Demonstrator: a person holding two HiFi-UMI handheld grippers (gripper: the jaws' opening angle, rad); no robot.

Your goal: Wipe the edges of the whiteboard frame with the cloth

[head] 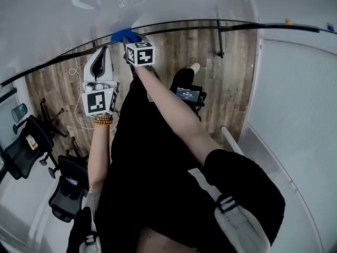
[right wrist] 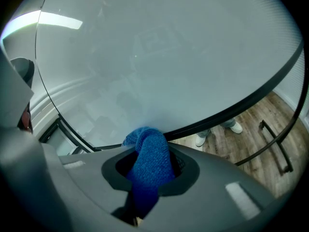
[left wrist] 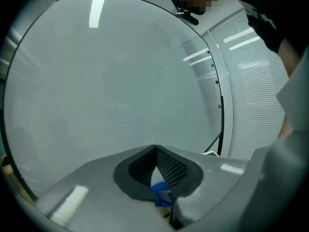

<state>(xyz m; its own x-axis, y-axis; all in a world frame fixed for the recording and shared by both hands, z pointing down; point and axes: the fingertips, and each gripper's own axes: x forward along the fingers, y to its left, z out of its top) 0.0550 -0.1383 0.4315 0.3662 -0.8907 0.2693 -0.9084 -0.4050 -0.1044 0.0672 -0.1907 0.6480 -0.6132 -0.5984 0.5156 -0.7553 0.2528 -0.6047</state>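
Observation:
The whiteboard fills the top of the head view, and its black frame edge curves across below it. My right gripper is shut on a blue cloth and holds it against that edge. In the right gripper view the cloth bulges out between the jaws, its tip touching the black frame. My left gripper hangs just left of the cloth, pointing at the board, a little short of the frame. Its pads meet at the tip with nothing between them, facing the board.
Black office chairs stand on the wood floor at the left. A black stand leg drops from the frame at the right. A white ribbed panel fills the right side. A black device hangs at the person's waist.

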